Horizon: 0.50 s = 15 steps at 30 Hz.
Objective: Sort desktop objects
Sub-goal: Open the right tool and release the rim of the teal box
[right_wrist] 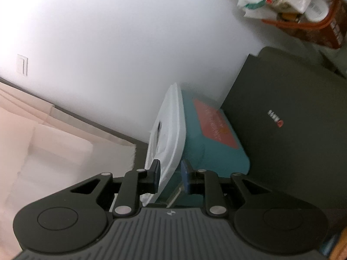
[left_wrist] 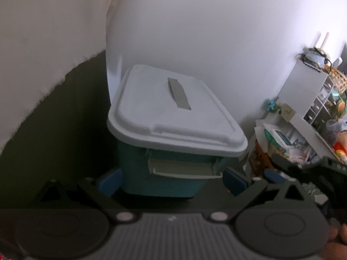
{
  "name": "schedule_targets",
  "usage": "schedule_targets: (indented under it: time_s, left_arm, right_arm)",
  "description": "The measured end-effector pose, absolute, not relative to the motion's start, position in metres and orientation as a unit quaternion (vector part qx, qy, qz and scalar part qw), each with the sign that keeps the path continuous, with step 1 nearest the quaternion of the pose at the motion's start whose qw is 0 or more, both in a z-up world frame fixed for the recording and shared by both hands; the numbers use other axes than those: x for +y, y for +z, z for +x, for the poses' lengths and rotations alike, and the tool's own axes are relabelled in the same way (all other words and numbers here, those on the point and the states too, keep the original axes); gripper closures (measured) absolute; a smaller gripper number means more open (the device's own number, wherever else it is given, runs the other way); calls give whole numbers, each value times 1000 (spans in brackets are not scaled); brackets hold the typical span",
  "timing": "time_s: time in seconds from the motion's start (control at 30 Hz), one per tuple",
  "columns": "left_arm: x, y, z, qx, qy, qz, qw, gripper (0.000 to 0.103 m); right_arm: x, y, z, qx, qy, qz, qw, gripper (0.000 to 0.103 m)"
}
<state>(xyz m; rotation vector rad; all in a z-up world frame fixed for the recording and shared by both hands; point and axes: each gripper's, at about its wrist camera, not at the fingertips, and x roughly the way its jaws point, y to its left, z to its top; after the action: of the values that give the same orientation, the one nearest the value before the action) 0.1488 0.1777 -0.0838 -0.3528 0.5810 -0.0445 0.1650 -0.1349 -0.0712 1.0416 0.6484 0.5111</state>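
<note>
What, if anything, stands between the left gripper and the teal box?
Nothing visible does. The box already sits between the left gripper's jaws, one blue pad at each side; whether they press on it is unclear.

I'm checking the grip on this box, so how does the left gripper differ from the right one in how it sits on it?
The left gripper straddles the teal box's body, fingers wide apart on either side. The right gripper brackets only the white lid's rim, fingers much closer together and rolled sideways. Both have blue pads and a ribbed grey body.
</note>
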Motion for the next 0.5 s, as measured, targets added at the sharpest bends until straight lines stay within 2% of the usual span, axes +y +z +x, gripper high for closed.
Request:
schedule_targets:
  time_s: [0.5]
  left_arm:
    - [182, -92, 155, 292, -23, -177, 940, 2]
  right_arm:
    - [-118, -94, 189, 314, 232, 503, 771, 79]
